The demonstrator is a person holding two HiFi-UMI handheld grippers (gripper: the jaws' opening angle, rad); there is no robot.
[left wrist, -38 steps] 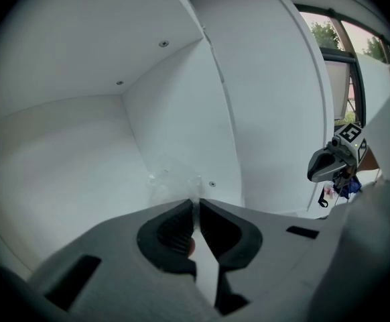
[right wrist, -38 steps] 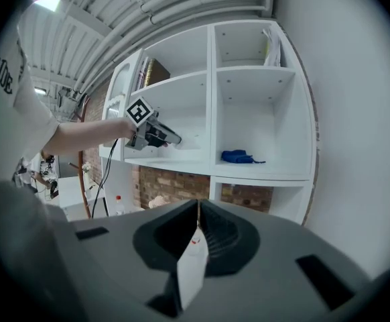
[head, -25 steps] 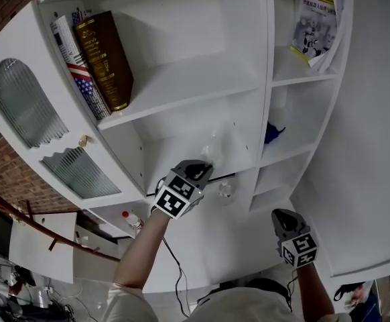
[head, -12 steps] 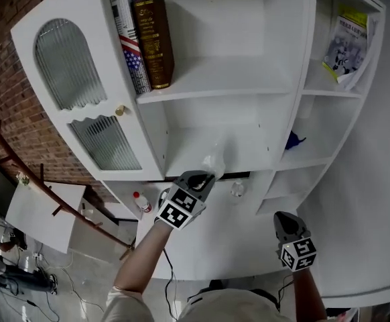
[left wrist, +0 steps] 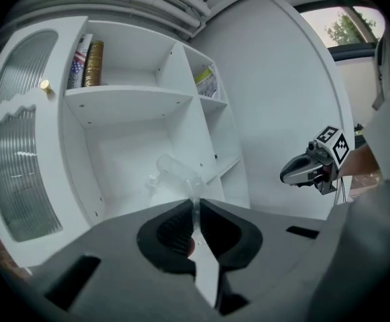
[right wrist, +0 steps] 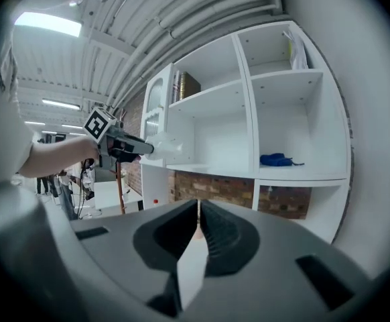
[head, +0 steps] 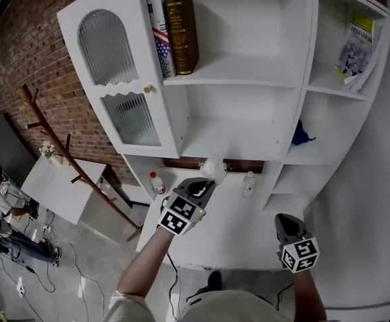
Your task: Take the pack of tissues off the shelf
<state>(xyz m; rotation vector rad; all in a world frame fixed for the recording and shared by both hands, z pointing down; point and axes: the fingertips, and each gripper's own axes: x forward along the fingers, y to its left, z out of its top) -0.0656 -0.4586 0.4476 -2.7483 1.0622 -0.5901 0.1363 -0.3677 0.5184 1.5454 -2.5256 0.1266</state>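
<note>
The left claw gripped the pack of tissues by its edge, out in front of the shelf; the right claw was closed, empty.

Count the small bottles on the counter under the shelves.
2. The red-capped bottle stands at the left of the counter. The clear bottle stands further right, near the back. Others may be hidden from view.

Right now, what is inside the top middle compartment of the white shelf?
Two standing books at its left wall: a brown book and a flag-spined book. Anything behind them is hidden.
</note>
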